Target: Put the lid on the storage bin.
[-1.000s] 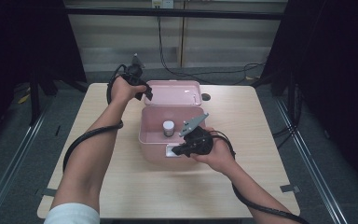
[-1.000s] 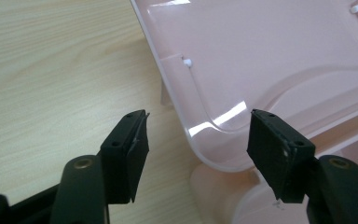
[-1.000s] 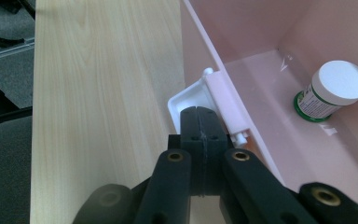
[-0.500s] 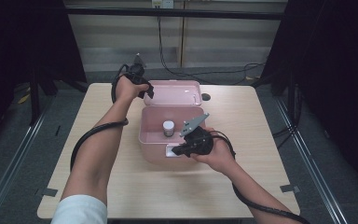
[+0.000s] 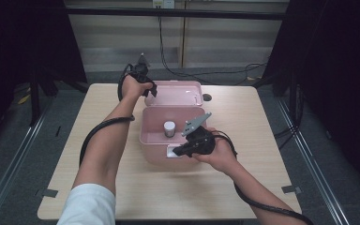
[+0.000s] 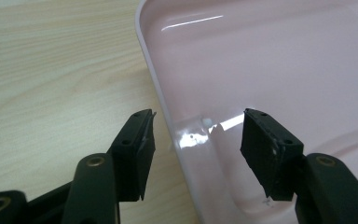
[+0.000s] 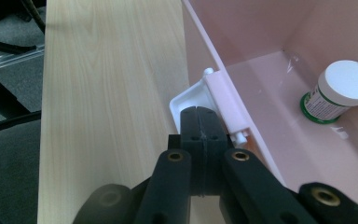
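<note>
**Reaching for the lid rim while the latch stays pinched**

Comparing with the frame a second back, the left gripper (image 5: 151,90) has slid a little down and in toward the open lid (image 5: 176,93), and its jaws have just been closing; the lid's near corner edge now stands between them, though neither pad presses on it yet (a clear gap shows on each side in the left gripper view). The right gripper (image 5: 176,151) has not shifted at all, its jaws pressed flat together against the white latch (image 7: 200,100) on the front wall of the pink box (image 5: 155,150).

The box sits mid-table (image 5: 262,140) with its lid thrown back flat behind it. Inside, on the floor of the box, stands one small jar (image 5: 169,128), upright, near the middle and apart from the walls. The lid's hollow holds nothing that can be seen.

The box and lid are glossy pink plastic with rounded corners and a raised rim, catching bright glare. The jar is a short cylinder with a matte white cap and a green-trimmed label. The tabletop is pale wood grain, smooth and rectangular.
</note>
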`<action>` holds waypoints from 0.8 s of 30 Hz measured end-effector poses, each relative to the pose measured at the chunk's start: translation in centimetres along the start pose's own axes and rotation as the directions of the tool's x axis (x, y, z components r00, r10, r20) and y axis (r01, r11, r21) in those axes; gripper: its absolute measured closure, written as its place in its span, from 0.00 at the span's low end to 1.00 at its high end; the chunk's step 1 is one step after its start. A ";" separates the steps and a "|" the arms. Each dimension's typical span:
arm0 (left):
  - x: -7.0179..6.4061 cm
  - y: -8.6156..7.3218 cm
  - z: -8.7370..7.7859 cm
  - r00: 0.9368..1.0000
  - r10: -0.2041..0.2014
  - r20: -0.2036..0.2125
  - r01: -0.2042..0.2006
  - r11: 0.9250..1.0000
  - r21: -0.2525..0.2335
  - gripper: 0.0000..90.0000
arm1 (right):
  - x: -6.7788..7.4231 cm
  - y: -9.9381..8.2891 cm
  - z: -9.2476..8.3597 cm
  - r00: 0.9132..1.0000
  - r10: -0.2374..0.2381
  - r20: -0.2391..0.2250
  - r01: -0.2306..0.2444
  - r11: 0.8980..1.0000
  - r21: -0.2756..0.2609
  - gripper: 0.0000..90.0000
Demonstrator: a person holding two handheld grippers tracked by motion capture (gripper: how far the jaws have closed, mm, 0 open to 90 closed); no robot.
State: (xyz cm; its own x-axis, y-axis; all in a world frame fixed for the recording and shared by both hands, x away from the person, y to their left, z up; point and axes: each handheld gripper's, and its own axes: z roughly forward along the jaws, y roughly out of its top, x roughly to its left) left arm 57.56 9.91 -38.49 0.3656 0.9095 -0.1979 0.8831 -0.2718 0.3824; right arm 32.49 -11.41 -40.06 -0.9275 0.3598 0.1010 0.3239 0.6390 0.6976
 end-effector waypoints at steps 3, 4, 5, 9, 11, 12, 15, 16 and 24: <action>0.1 0.4 0.4 1.000 -0.005 -0.007 0.004 1.000 -0.008 0.50 | 0.0 0.0 0.0 1.000 -0.002 -0.003 0.002 1.000 -0.002 1.00; 0.2 0.5 0.4 1.000 -0.009 -0.005 0.009 1.000 -0.011 0.51 | -0.1 0.0 0.0 1.000 -0.001 -0.003 0.001 1.000 0.001 1.00; 0.2 0.6 0.4 1.000 -0.007 0.000 0.007 1.000 -0.012 0.52 | -0.1 0.0 0.0 1.000 0.001 -0.002 -0.001 1.000 0.002 1.00; 0.3 1.0 0.7 1.000 0.000 0.002 0.000 1.000 -0.007 0.55 | -0.2 0.0 0.0 1.000 0.000 -0.012 0.000 1.000 0.002 1.00; 0.3 1.1 0.8 1.000 -0.006 -0.005 0.006 1.000 -0.009 0.57 | -0.2 0.0 0.0 1.000 -0.001 -0.013 0.001 1.000 0.000 1.00; 0.4 1.1 0.8 1.000 -0.006 -0.005 0.006 1.000 -0.006 0.58 | -0.2 0.0 0.0 1.000 0.001 -0.013 -0.001 1.000 0.001 1.00; 0.7 1.0 1.0 1.000 -0.015 -0.010 0.015 1.000 -0.006 0.62 | -0.3 0.0 0.0 1.000 0.000 -0.014 0.000 1.000 0.003 1.00; 0.7 1.0 1.0 1.000 -0.018 -0.009 0.018 1.000 -0.004 0.65 | -0.3 0.0 0.0 1.000 -0.001 -0.014 0.001 1.000 0.002 1.00; 0.5 1.2 0.6 0.999 -0.036 -0.022 0.036 0.999 -0.001 0.73 | -0.2 0.0 0.0 1.000 0.002 -0.011 -0.002 1.000 0.003 1.00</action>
State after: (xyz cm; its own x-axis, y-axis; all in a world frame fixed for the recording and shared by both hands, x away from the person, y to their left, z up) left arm 58.96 9.89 -38.64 0.3270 0.9254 -0.1916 0.8953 -0.2385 0.3761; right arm 32.69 -11.49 -40.05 -0.9287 0.3541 0.1101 0.3266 0.6405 0.6950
